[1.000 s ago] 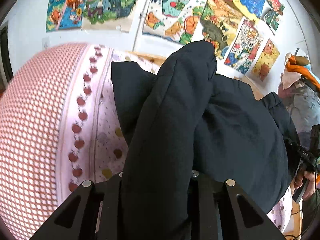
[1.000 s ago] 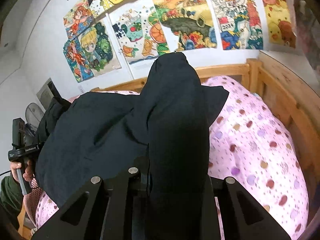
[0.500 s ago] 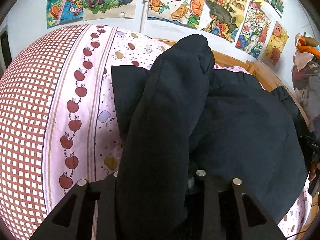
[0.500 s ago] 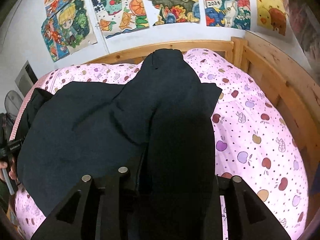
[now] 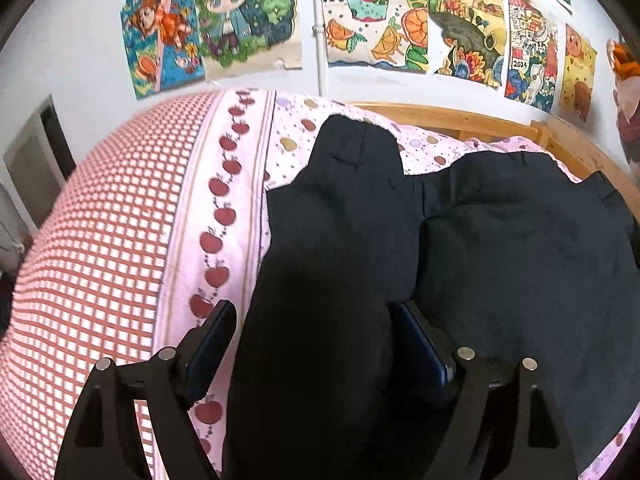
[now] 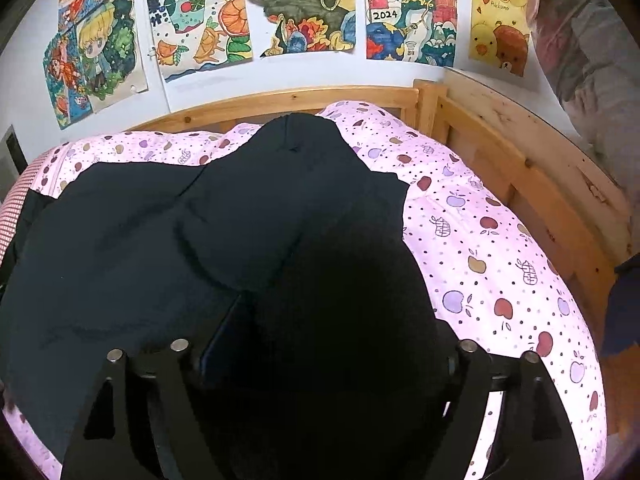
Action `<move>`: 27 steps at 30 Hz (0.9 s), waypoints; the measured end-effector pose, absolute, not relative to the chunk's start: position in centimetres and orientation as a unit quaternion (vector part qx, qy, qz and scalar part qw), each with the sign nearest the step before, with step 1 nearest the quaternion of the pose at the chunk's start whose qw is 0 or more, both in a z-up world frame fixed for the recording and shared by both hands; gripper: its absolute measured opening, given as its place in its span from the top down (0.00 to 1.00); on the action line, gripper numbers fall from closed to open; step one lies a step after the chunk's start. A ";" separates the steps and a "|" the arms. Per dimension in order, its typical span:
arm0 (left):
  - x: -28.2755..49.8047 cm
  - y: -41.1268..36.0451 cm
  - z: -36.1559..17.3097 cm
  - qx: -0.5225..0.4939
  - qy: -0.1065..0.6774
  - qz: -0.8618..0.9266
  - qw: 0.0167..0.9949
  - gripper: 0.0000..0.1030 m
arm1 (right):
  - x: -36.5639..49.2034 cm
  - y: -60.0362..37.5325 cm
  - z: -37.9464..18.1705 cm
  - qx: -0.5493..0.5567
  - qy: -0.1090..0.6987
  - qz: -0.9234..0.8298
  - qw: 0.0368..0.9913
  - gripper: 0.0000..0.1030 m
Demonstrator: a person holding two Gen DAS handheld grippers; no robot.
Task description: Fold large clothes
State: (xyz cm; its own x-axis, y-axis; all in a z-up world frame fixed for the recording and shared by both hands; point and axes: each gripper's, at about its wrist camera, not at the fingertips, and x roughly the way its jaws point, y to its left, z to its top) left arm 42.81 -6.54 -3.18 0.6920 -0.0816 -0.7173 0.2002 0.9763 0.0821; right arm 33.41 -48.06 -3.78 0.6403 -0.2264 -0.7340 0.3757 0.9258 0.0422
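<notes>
A large black jacket (image 5: 520, 240) lies spread on a bed with a pink apple-print duvet (image 5: 240, 184). One black sleeve (image 5: 352, 184) runs forward between the fingers of my left gripper (image 5: 314, 312). Its jaws are opening: the left pad (image 5: 212, 340) stands clear of the cloth, while the right pad lies beside it. In the right wrist view the jacket body (image 6: 140, 240) fills the left, and the other sleeve (image 6: 304, 160) lies across it. My right gripper (image 6: 340, 320) is opening too. The bulky sleeve sits loose in the wide gap and hides the right finger.
The duvet turns to a red-and-white check (image 5: 100, 240) at the left. A wooden bed frame (image 6: 500, 152) runs along the far and right sides. Children's drawings (image 6: 300, 4) cover the white wall behind. Bagged soft things (image 6: 580, 40) hang at the upper right.
Both grippers' jaws have spread from tight on the sleeves to wide apart. Both sank and tipped down, and the sleeves have settled lower onto the jacket.
</notes>
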 end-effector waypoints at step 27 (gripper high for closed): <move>39.5 -5.1 0.5 -0.063 0.350 -0.104 0.929 0.00 | 30.2 -47.3 -1.5 0.119 0.316 -0.180 0.924 0.01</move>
State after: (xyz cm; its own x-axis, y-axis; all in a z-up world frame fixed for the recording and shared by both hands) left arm 39.52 -5.06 0.48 0.7331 -0.2376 -0.6373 0.1490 0.9703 -0.1903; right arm 30.22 -47.31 -1.50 0.7354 -0.2574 -0.6269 0.4081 0.9067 0.1064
